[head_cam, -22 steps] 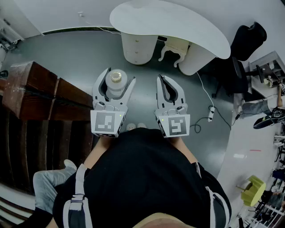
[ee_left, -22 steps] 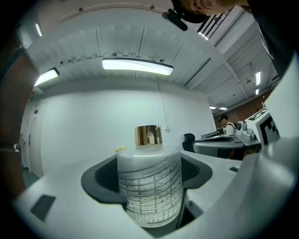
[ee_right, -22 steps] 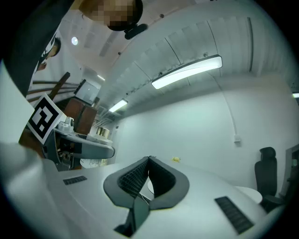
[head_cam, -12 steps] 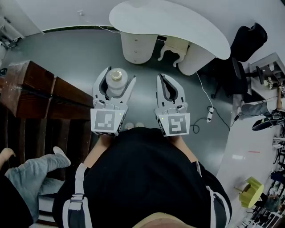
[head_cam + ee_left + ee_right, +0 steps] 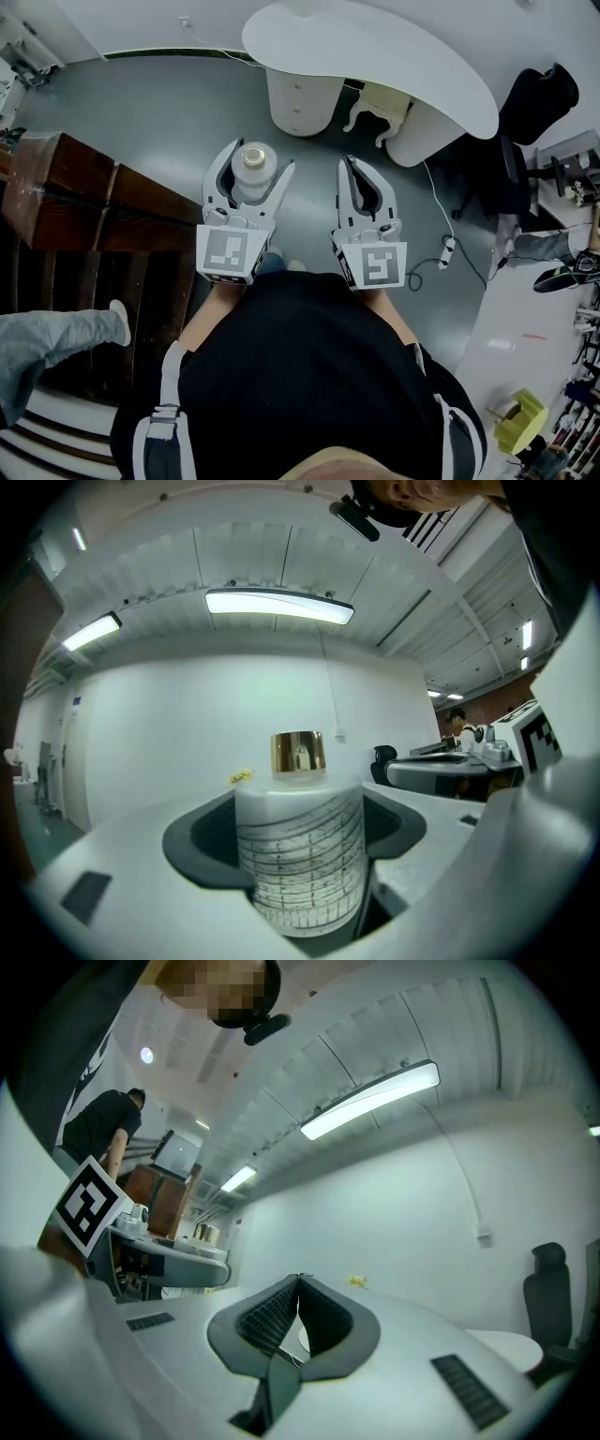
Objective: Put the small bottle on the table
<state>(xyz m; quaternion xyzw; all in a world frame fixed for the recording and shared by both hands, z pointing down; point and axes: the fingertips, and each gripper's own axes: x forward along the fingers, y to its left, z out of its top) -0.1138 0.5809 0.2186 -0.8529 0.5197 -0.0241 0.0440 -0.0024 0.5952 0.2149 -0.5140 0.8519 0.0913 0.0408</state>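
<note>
Gripping the small bottle [image 5: 300, 855] with my left gripper [image 5: 255, 157], right gripper [image 5: 350, 165] clenched empty, open floor [image 5: 169, 112] before the table [image 5: 375, 56].

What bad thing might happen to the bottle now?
1. The bottle is round; it might slip from the left gripper and hit the floor, since it isn't over the table yet.
2. It may knock the table's edge on the way.

Frosted, gold-capped small bottle [image 5: 298, 855], upright
</note>
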